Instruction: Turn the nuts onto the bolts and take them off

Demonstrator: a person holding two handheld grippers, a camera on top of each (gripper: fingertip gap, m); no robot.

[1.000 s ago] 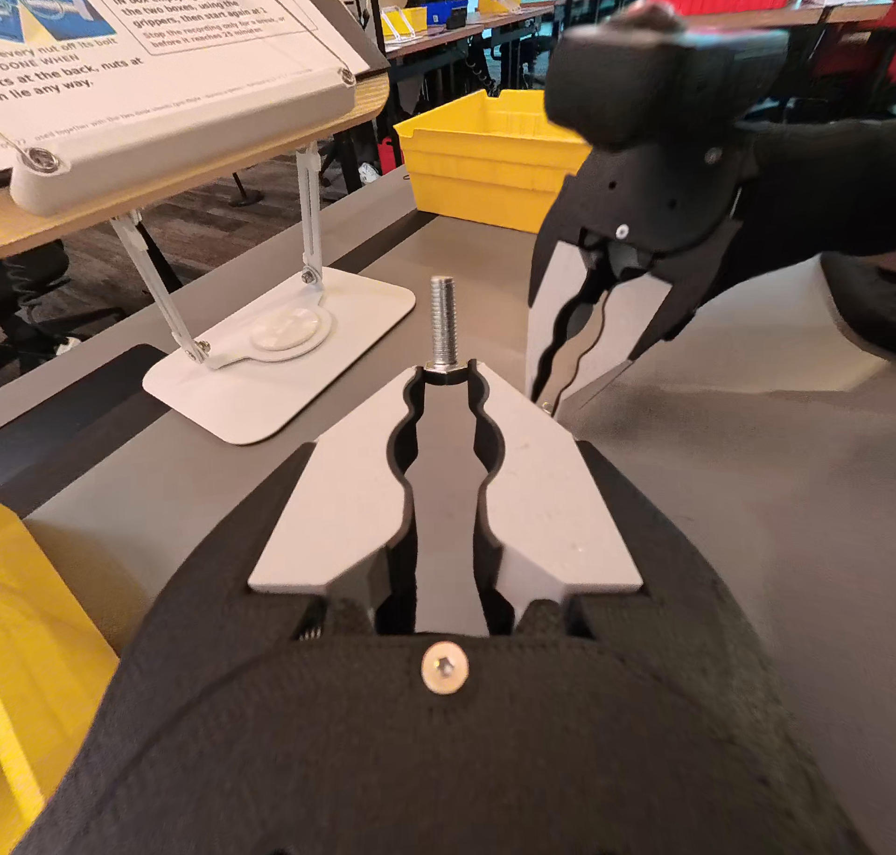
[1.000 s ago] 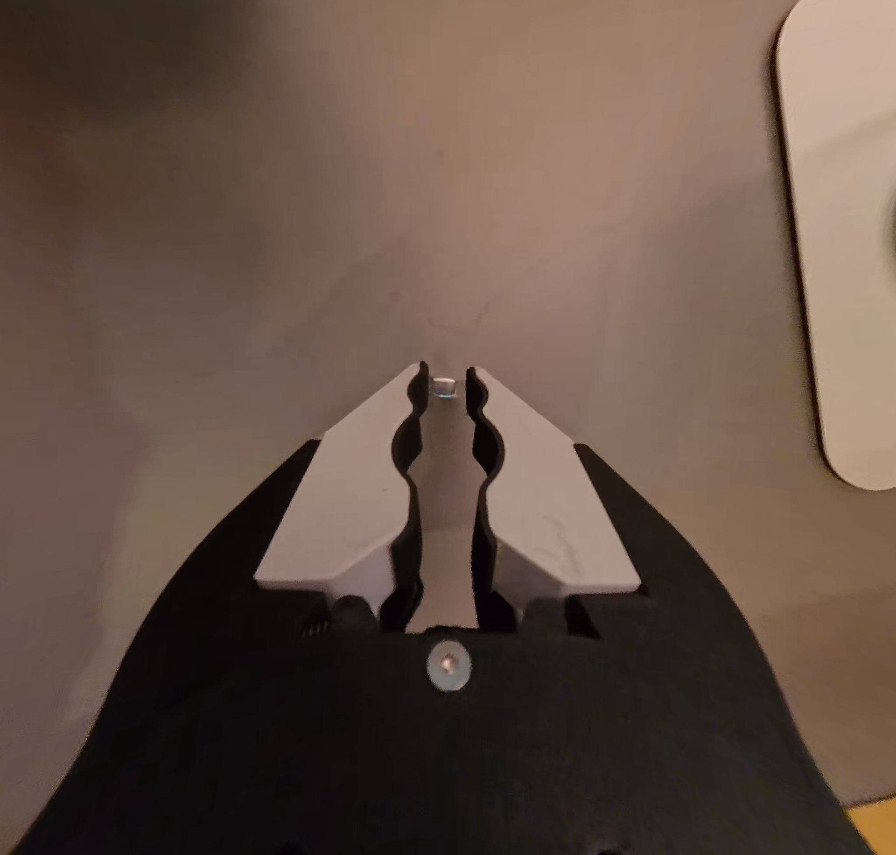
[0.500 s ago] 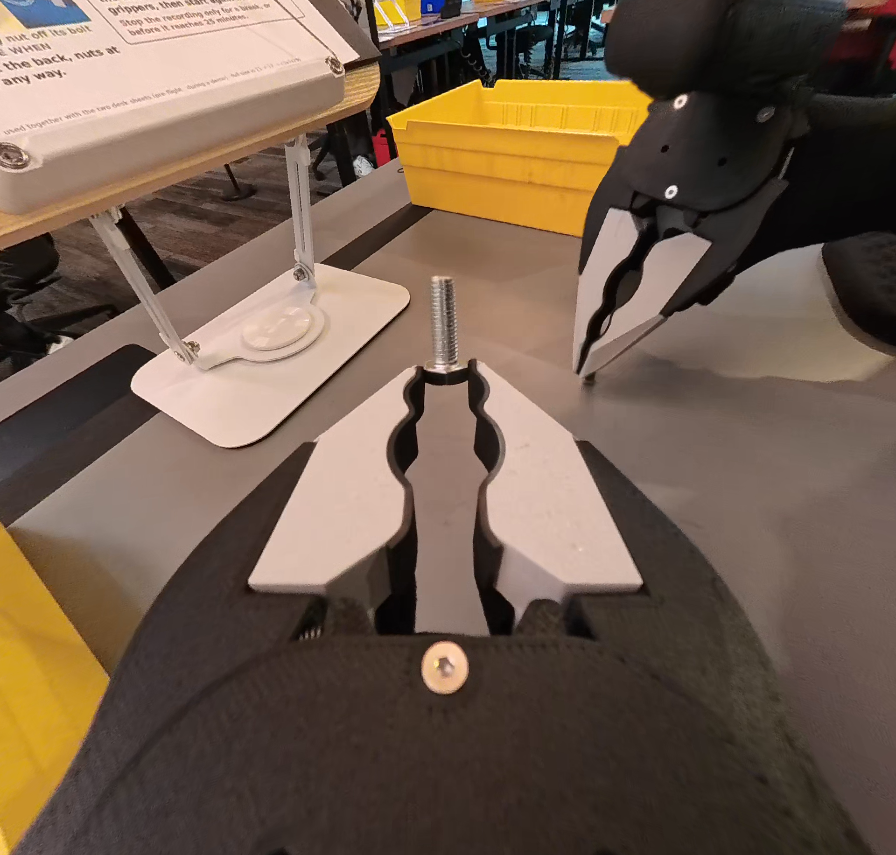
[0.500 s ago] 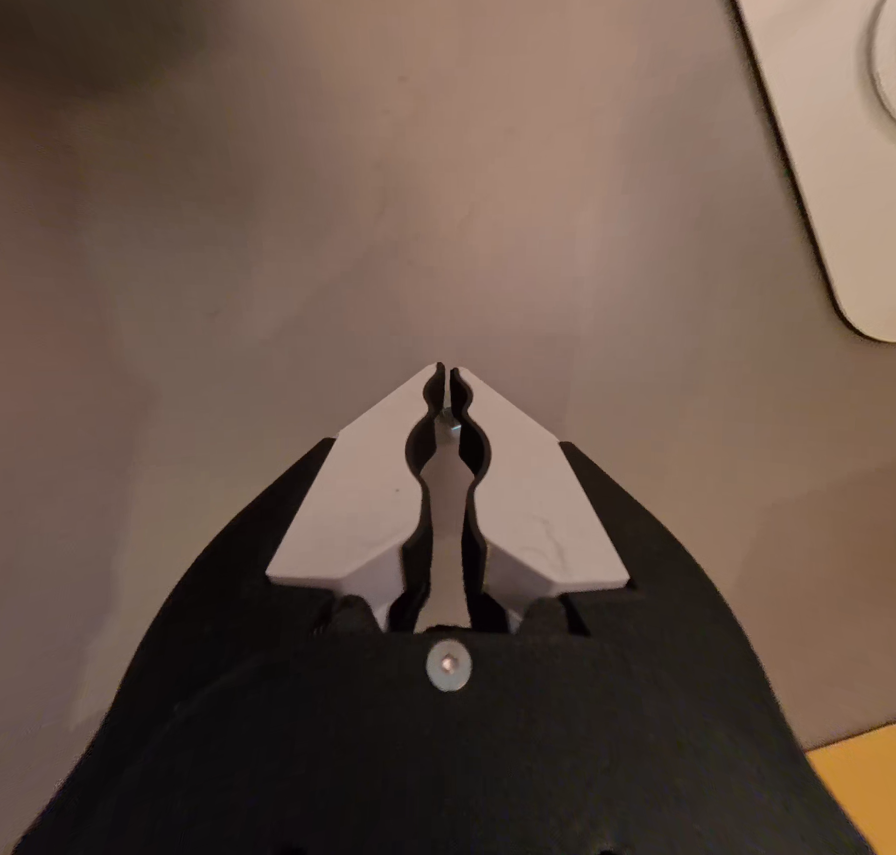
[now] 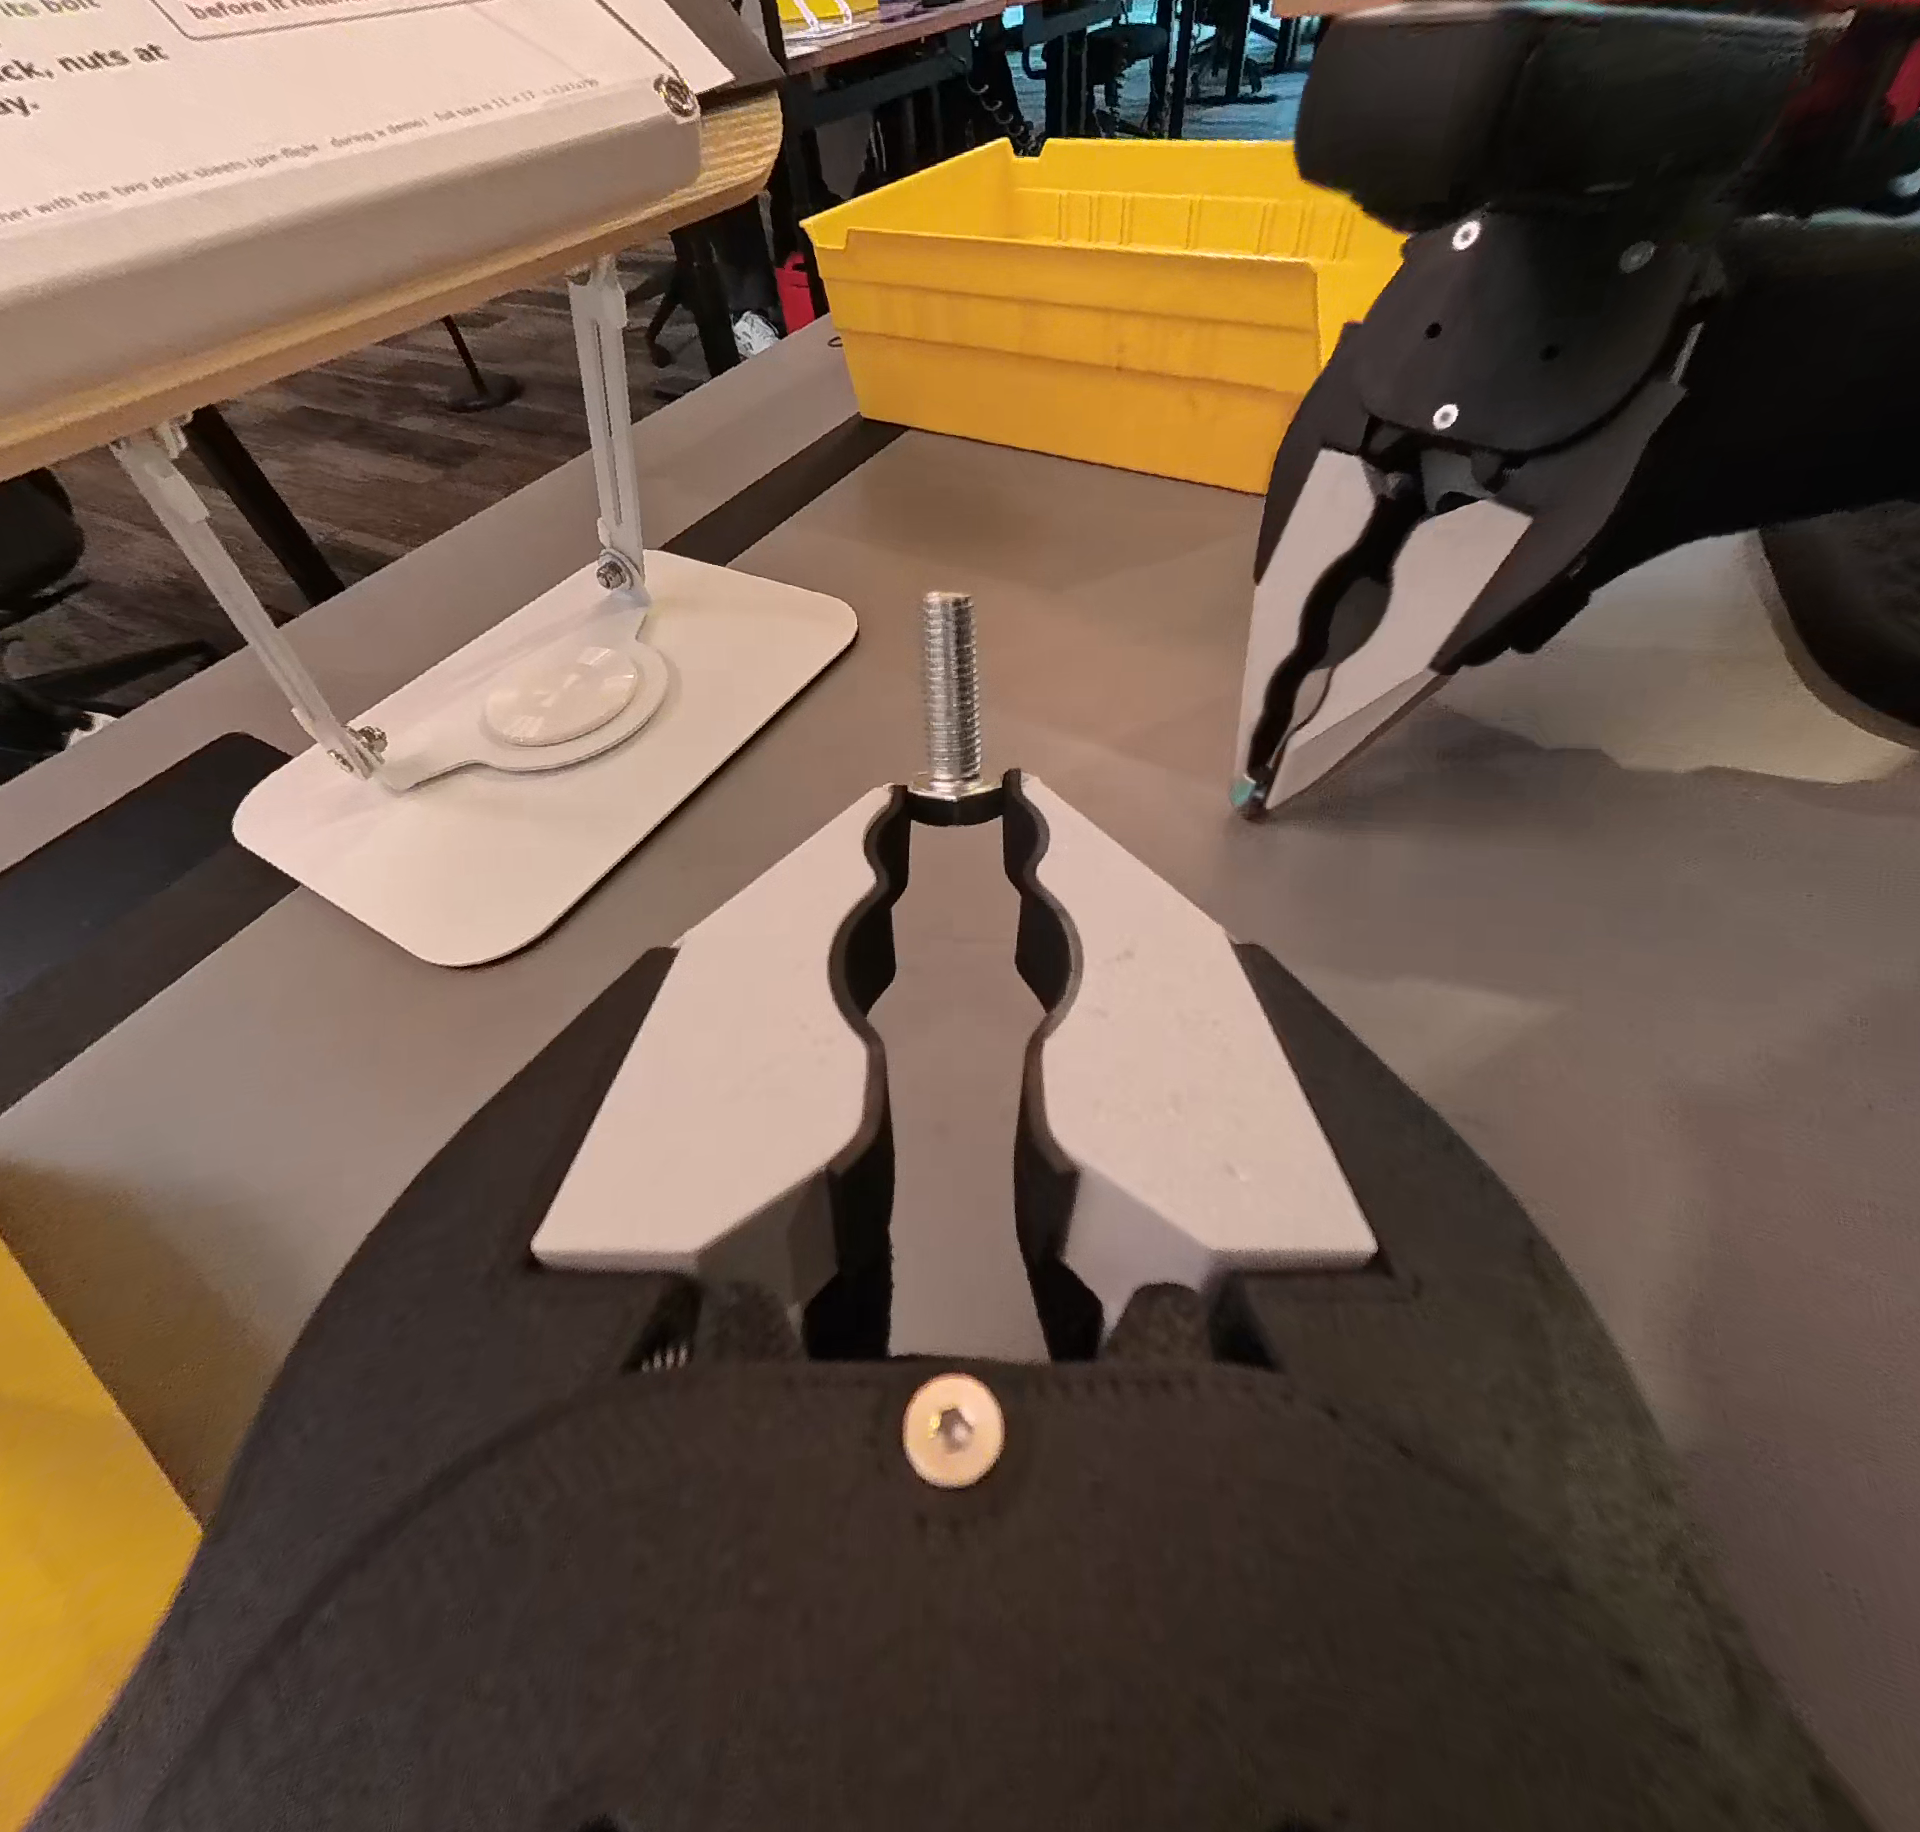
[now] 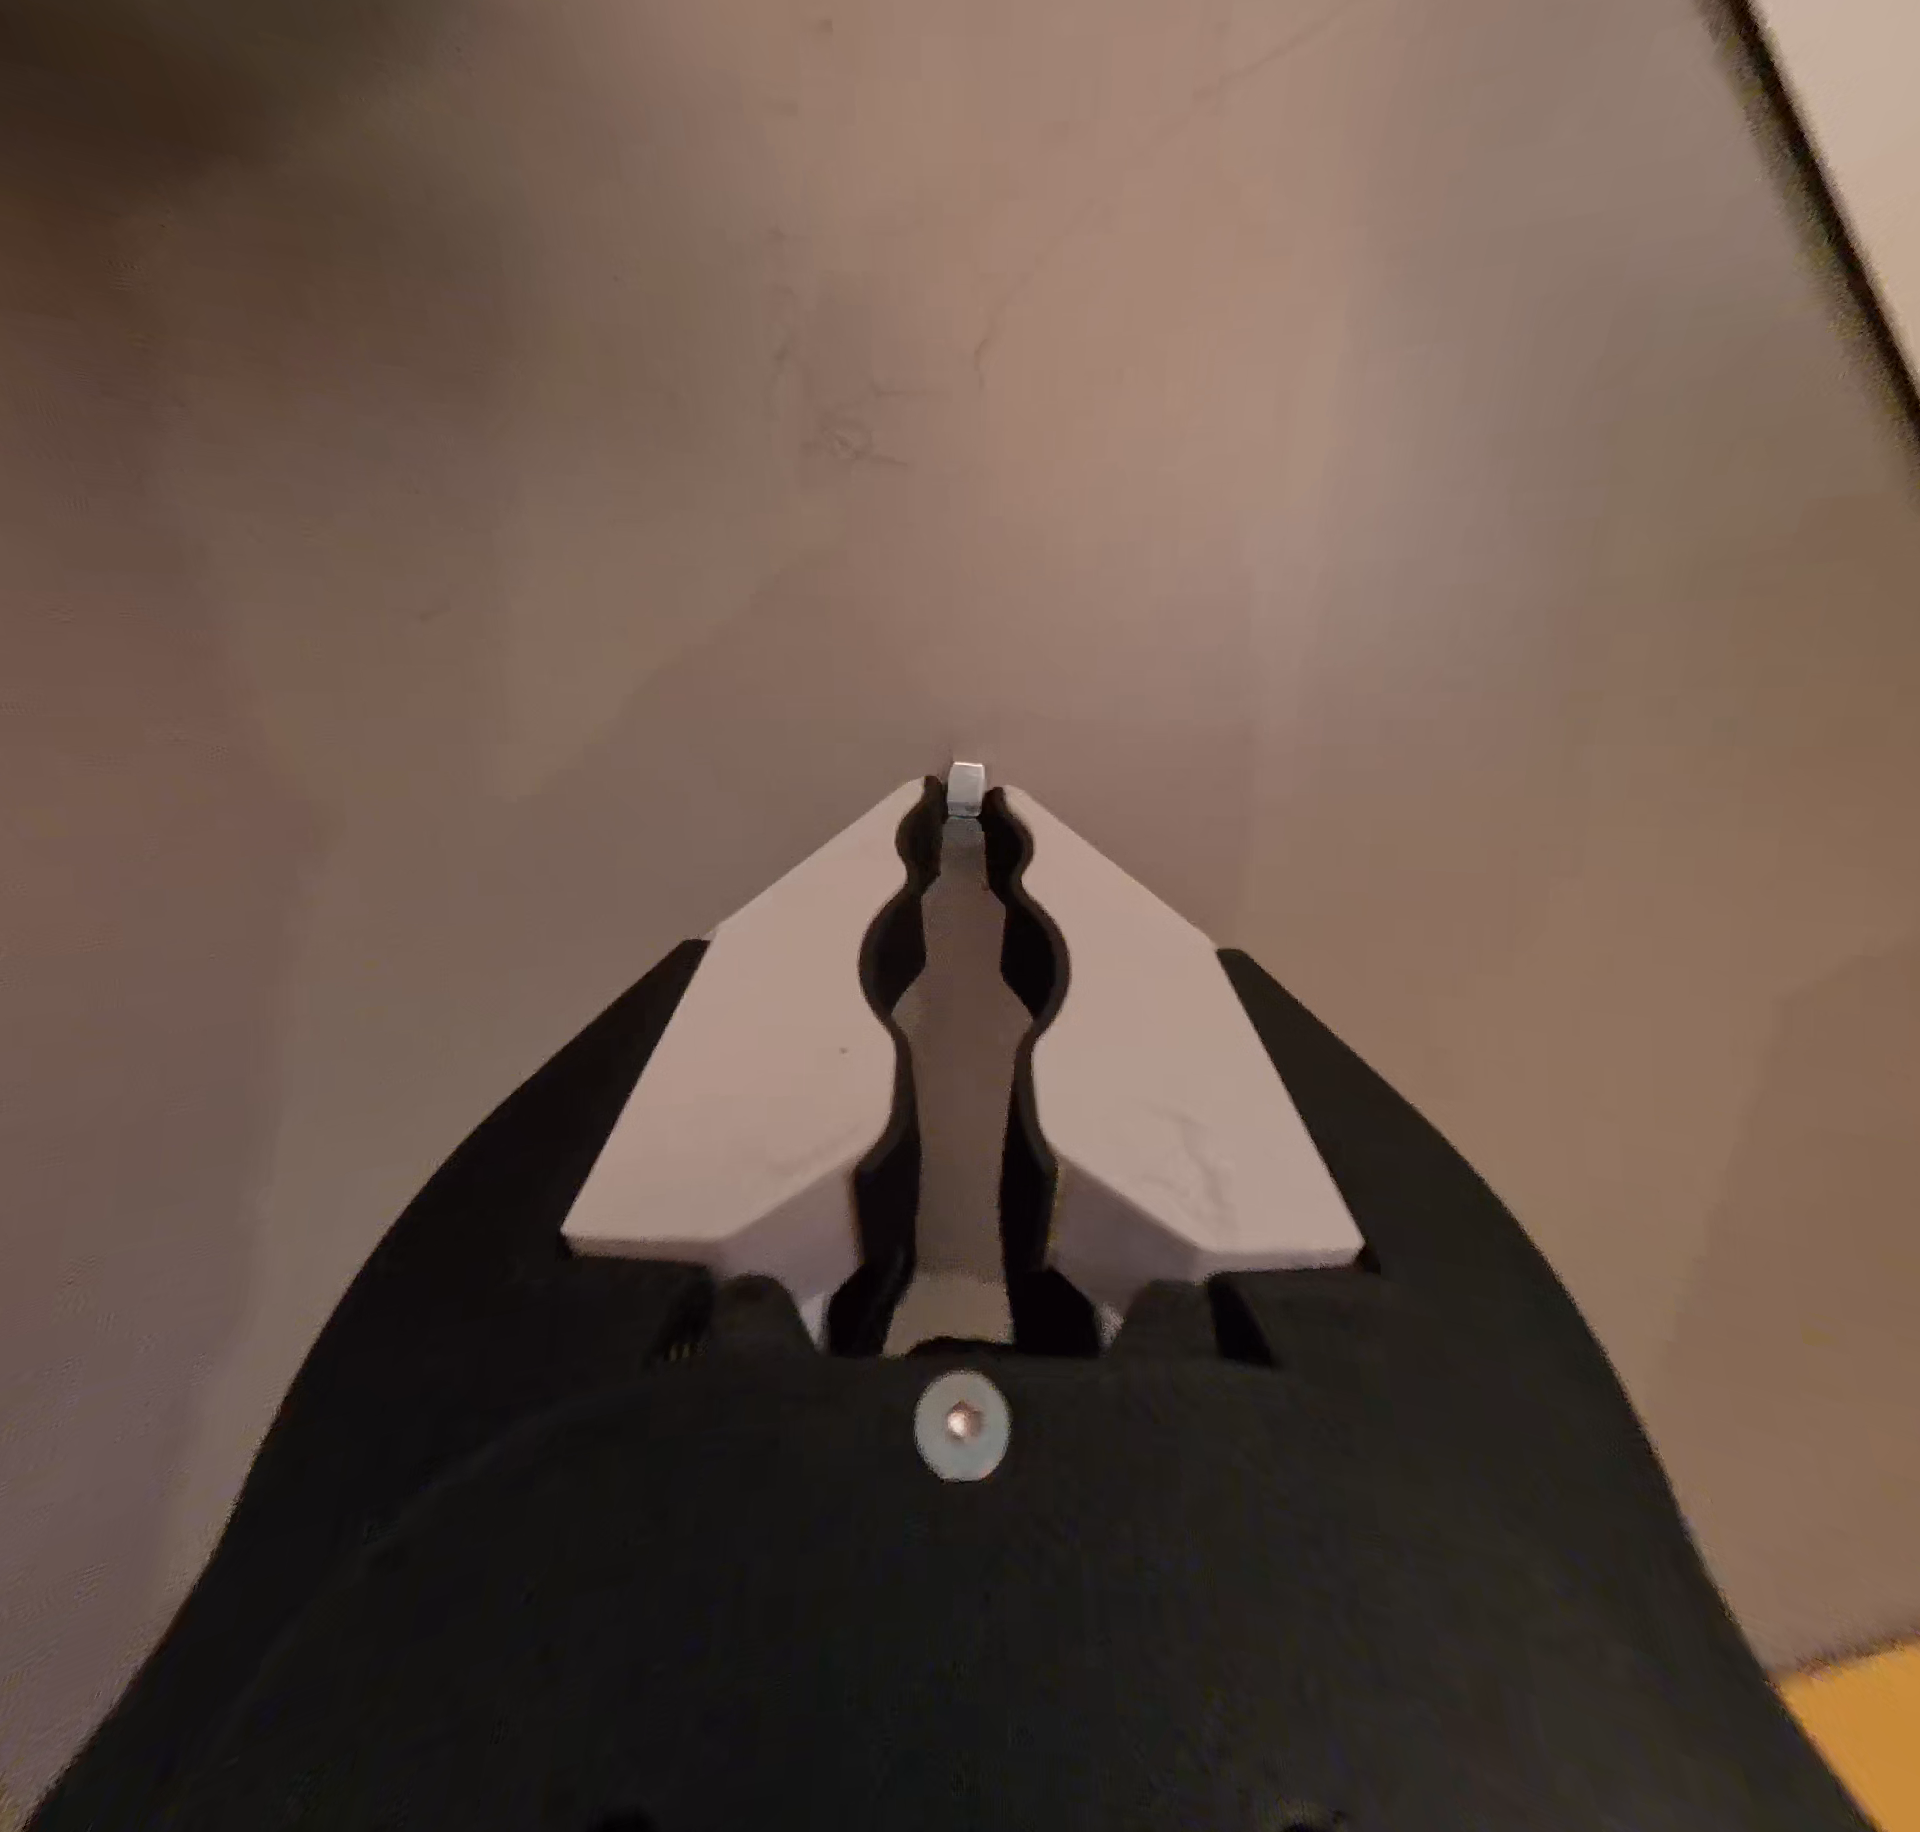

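Observation:
My left gripper (image 5: 951,803) is shut on the head of a silver bolt (image 5: 950,686). The bolt stands upright with its bare thread pointing up. My right gripper (image 6: 964,795) is shut on a small silver nut (image 6: 965,788), pinched edge-on at the very fingertips. In the left wrist view the right gripper (image 5: 1255,790) points steeply down at the grey table (image 5: 1455,1003), to the right of the bolt, with the nut (image 5: 1244,796) just showing at its tip. The tip is at or just above the table surface.
A white stand base (image 5: 540,764) carrying a tilted instruction board (image 5: 312,120) stands left of the bolt; its edge shows in the right wrist view (image 6: 1860,99). A yellow bin (image 5: 1091,307) sits at the back of the table. Another yellow bin edge (image 5: 62,1470) lies at near left. The left gripper's tips are roughly 15 cm from the right gripper's.
My right gripper closed on the nut, which now sits at its fingertips, and shifted right away from the bolt. My left gripper kept holding the bolt upright.

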